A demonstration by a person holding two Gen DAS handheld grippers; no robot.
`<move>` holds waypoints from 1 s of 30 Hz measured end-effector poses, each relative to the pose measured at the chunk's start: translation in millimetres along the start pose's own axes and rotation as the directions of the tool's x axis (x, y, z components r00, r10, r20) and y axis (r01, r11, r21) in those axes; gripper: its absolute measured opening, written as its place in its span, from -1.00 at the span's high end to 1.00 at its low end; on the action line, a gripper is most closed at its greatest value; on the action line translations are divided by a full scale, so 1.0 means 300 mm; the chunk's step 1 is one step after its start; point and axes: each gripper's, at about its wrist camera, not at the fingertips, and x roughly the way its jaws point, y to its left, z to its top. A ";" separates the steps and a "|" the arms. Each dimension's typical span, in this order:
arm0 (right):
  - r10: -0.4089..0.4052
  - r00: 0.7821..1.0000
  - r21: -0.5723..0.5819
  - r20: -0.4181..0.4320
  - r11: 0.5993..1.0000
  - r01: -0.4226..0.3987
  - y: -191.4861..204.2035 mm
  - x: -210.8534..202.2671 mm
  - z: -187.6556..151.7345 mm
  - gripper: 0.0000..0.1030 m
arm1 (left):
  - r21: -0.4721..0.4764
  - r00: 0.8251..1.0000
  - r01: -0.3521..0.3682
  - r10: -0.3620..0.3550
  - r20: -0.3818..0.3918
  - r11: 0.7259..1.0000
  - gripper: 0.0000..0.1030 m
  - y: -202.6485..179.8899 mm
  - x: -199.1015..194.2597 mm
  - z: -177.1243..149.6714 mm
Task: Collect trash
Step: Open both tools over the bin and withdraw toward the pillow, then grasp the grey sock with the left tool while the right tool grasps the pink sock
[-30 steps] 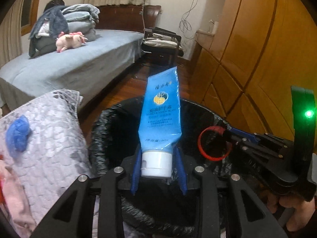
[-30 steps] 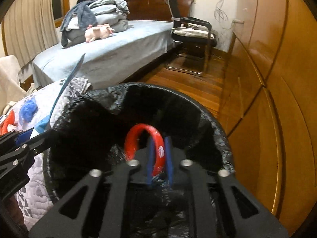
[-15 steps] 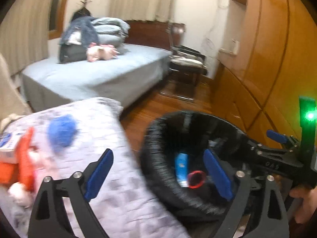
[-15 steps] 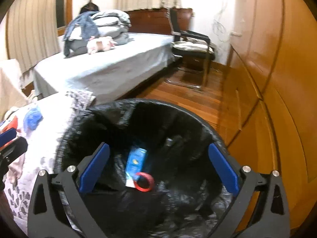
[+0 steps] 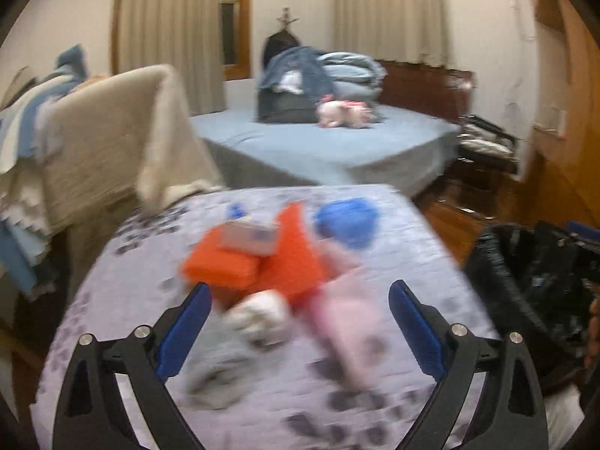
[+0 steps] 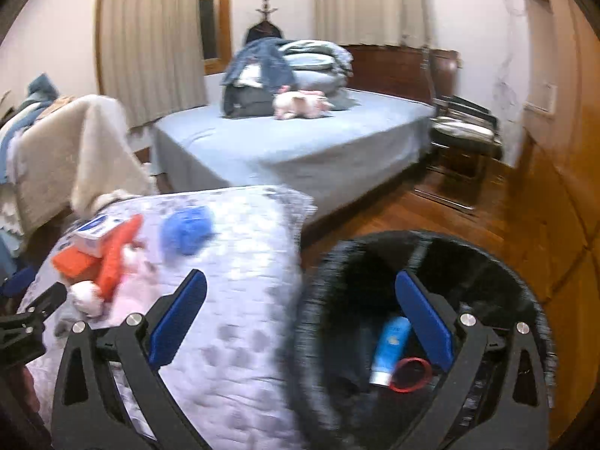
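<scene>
A black-lined trash bin [image 6: 487,262] stands at the lower right of the right wrist view, with a blue tube [image 6: 390,345] and a red ring [image 6: 410,375] lying inside. The bin [image 5: 525,262] shows at the right edge of the left wrist view. On the patterned quilt [image 5: 262,393] lies a blurred pile: orange wrappers [image 5: 270,262], a small box [image 5: 251,238], a blue crumpled ball [image 5: 347,219], a white wad [image 5: 262,315] and a pink piece [image 5: 348,322]. My left gripper [image 5: 300,322] is open over this pile. My right gripper [image 6: 300,315] is open, straddling the quilt's edge and the bin's rim.
A bed [image 6: 300,146] with folded bedding, a jacket and a pink plush toy fills the back. A beige cloth [image 5: 112,131] drapes over furniture at the left. A chair [image 6: 465,135] and wooden wardrobe doors [image 6: 562,206] line the right, above wood floor.
Both grippers opened; the blue tube and the red ring dropped into the bin. Both views then swung left, away from the bin toward the quilt and its pile.
</scene>
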 end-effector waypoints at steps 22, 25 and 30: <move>0.136 0.983 -0.113 -0.123 0.982 -0.150 0.341 0.191 -0.108 -0.90 | -0.178 0.976 0.013 -0.051 -0.212 0.984 0.53 0.248 0.233 -0.170; 0.161 0.976 -0.129 -0.146 0.975 -0.180 0.394 0.218 -0.125 -0.89 | -0.181 0.977 0.016 -0.054 -0.207 0.983 0.70 0.261 0.223 -0.173; 0.190 0.968 -0.149 -0.166 0.965 -0.215 0.464 0.259 -0.132 -0.82 | -0.182 0.981 0.004 -0.040 -0.192 0.983 0.73 0.291 0.187 -0.170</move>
